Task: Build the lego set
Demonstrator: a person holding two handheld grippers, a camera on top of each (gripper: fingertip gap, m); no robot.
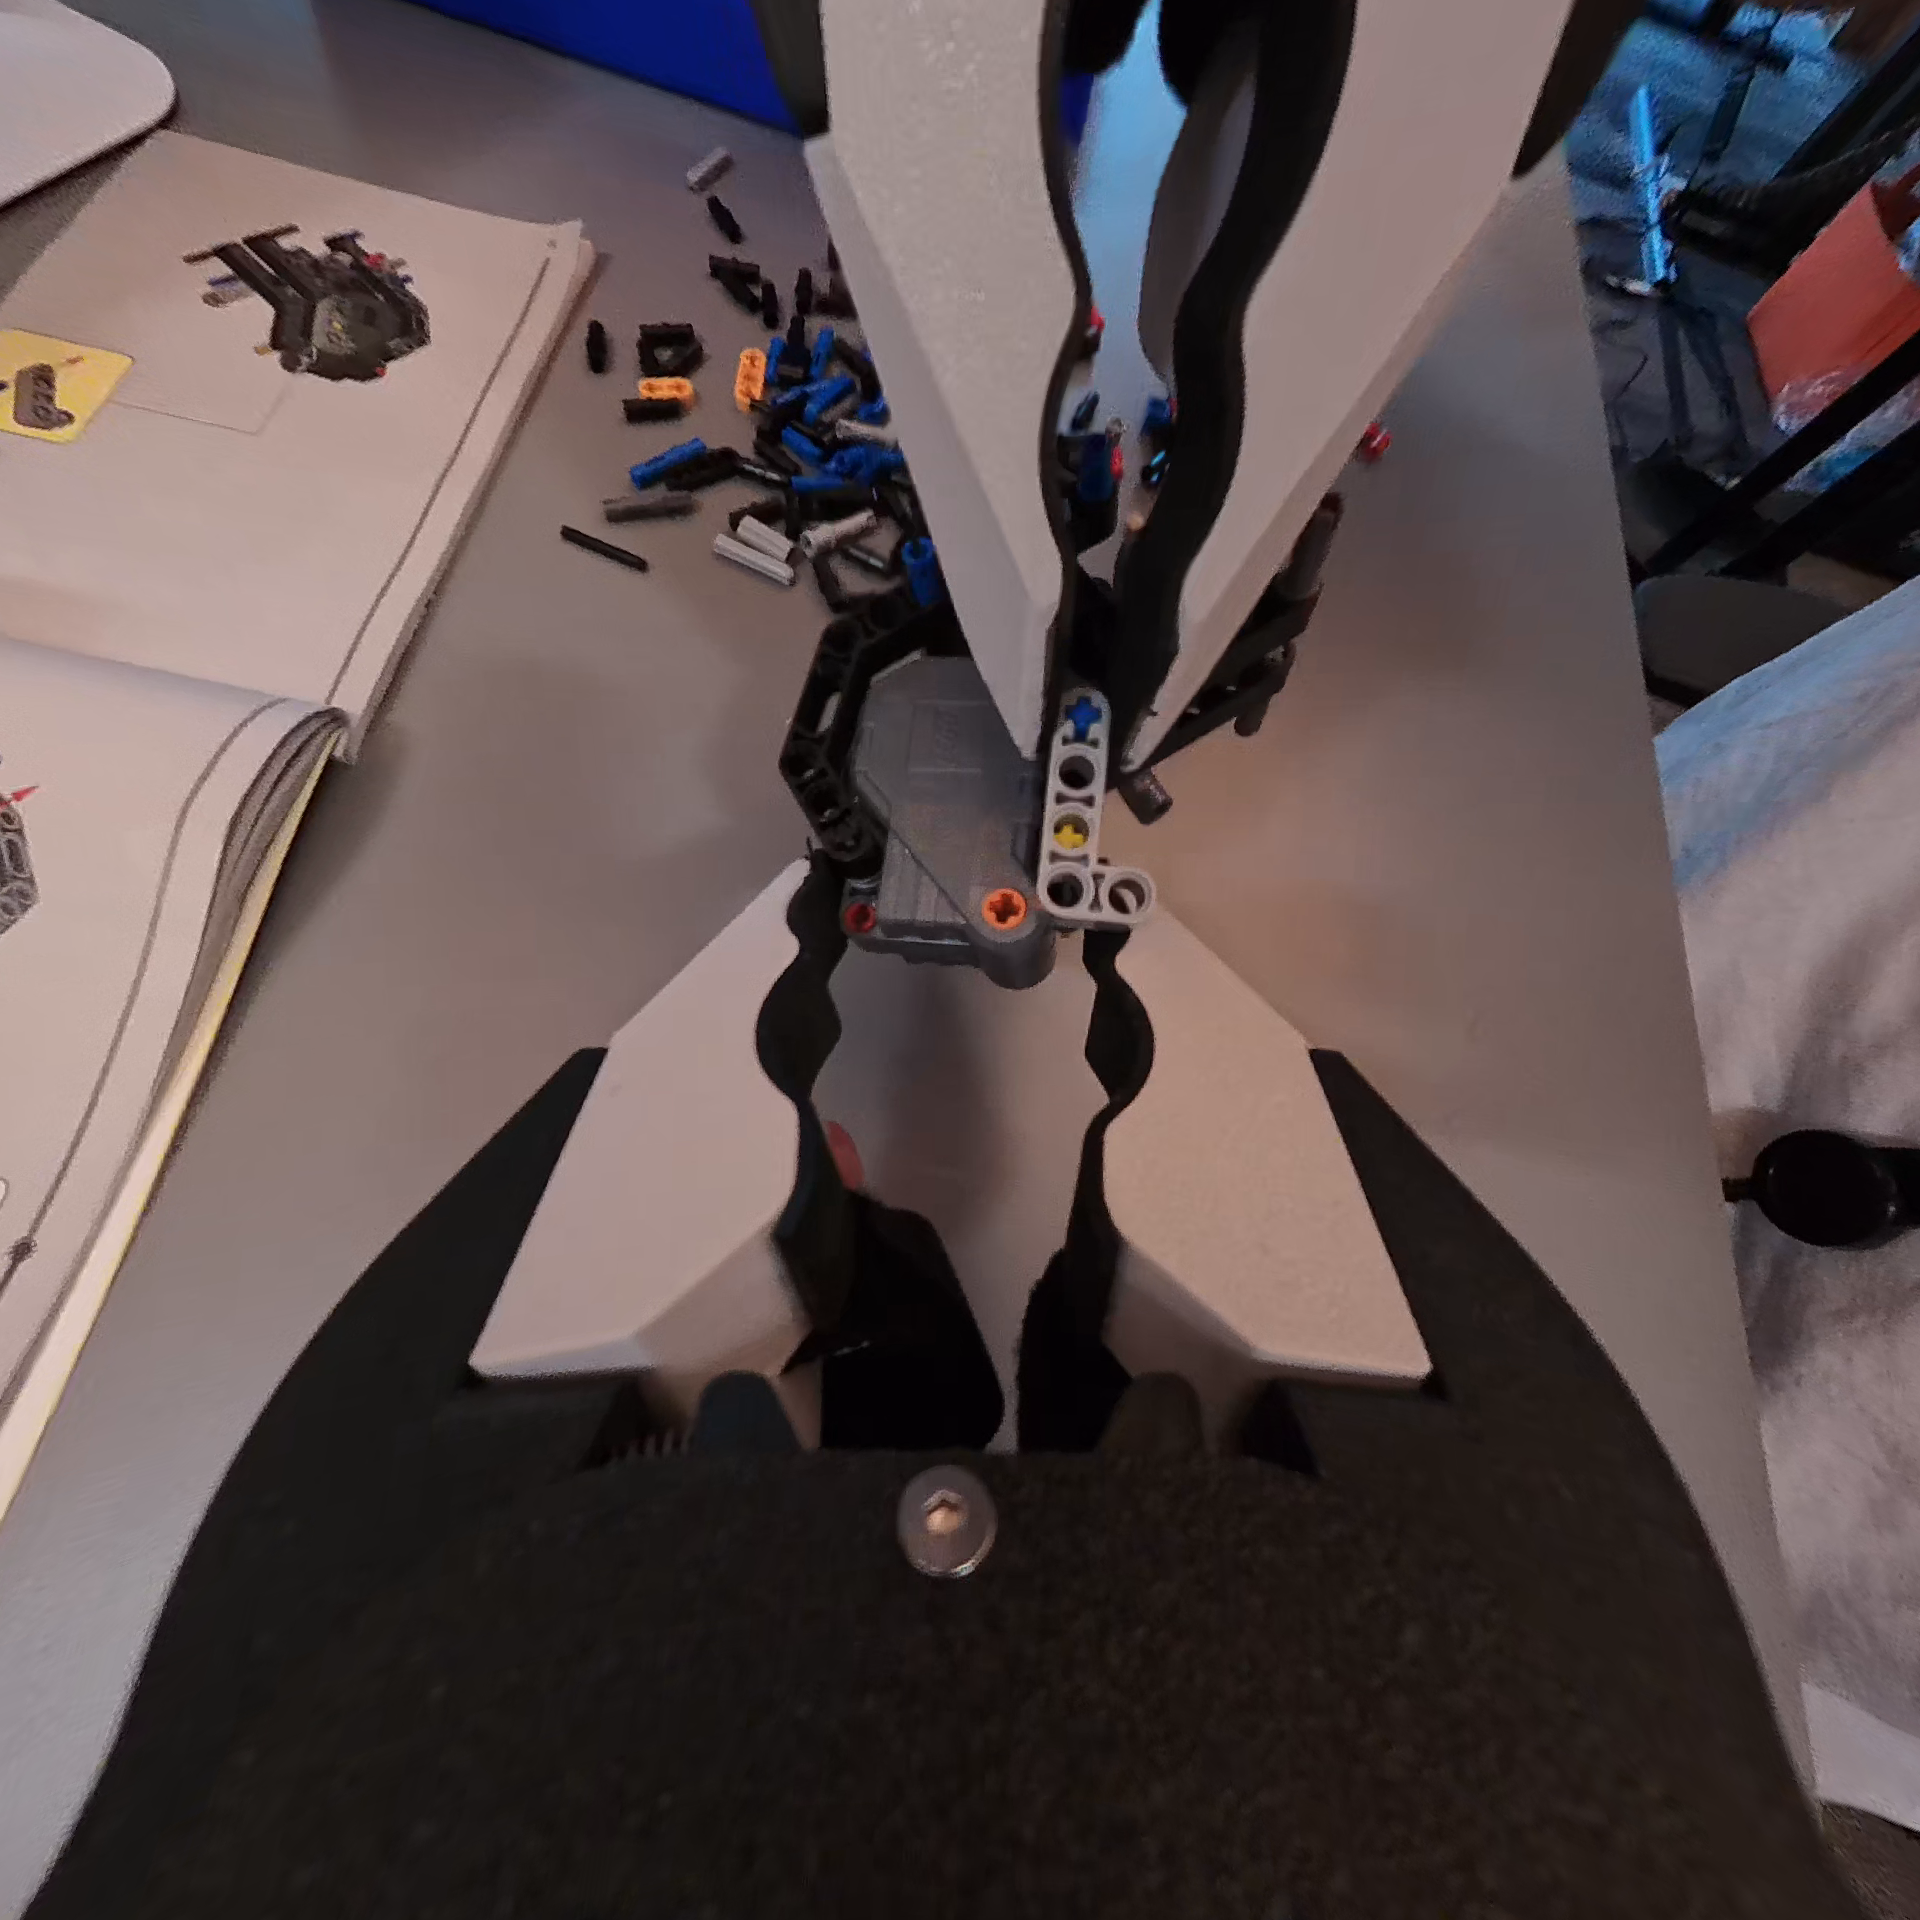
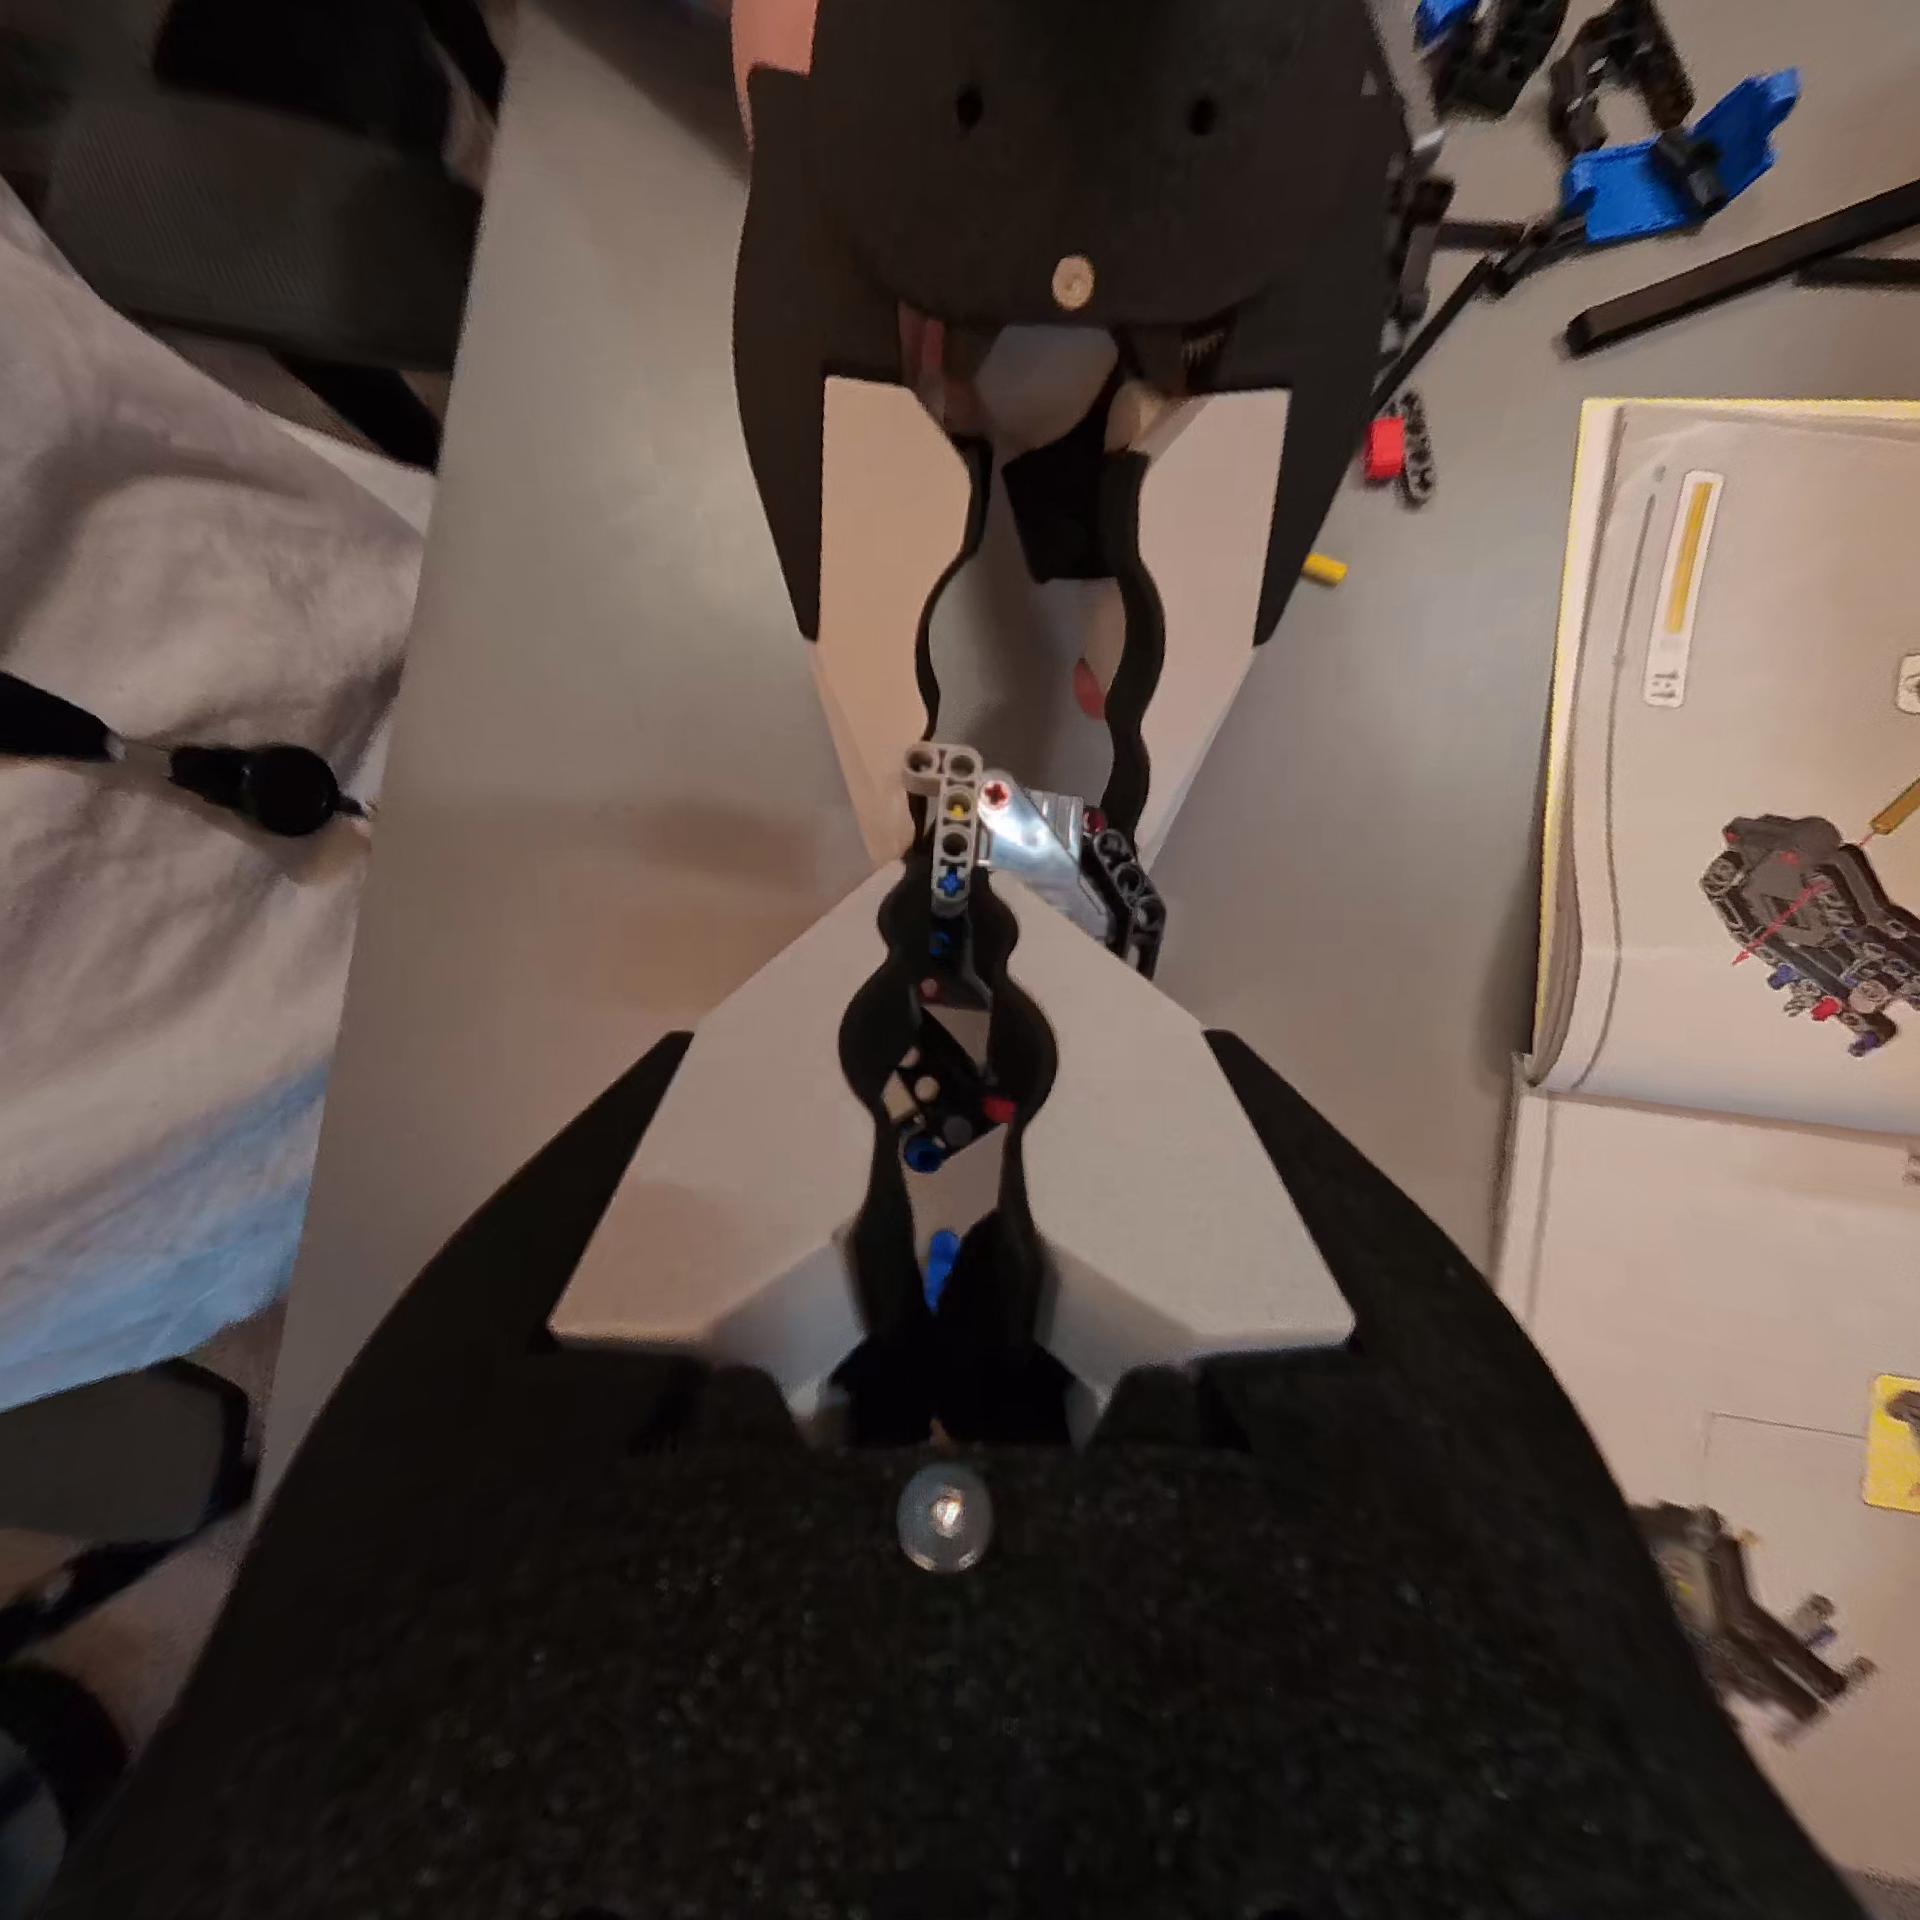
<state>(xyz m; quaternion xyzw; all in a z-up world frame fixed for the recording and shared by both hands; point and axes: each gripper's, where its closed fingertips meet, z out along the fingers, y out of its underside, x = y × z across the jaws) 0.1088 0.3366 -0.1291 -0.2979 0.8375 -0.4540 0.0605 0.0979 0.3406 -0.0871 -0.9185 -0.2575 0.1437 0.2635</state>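
A lego assembly, a grey motor block in a black beam frame with a light grey L-shaped beam, is held over the grey table between both grippers. My left gripper grips its near end, one pad on the black frame and one by the L-beam's foot. My right gripper comes from the far side. In the right wrist view my right gripper is shut on the assembly's black part, with the L-beam sticking out. My left gripper faces it.
An open instruction booklet lies at the left, and shows in the right wrist view. A pile of small blue, black and grey pins lies behind the assembly. Blue and black parts lie farther off. White cloth lies past the table edge. The tips of one gripper are about 4 cm away from the tips of the other.
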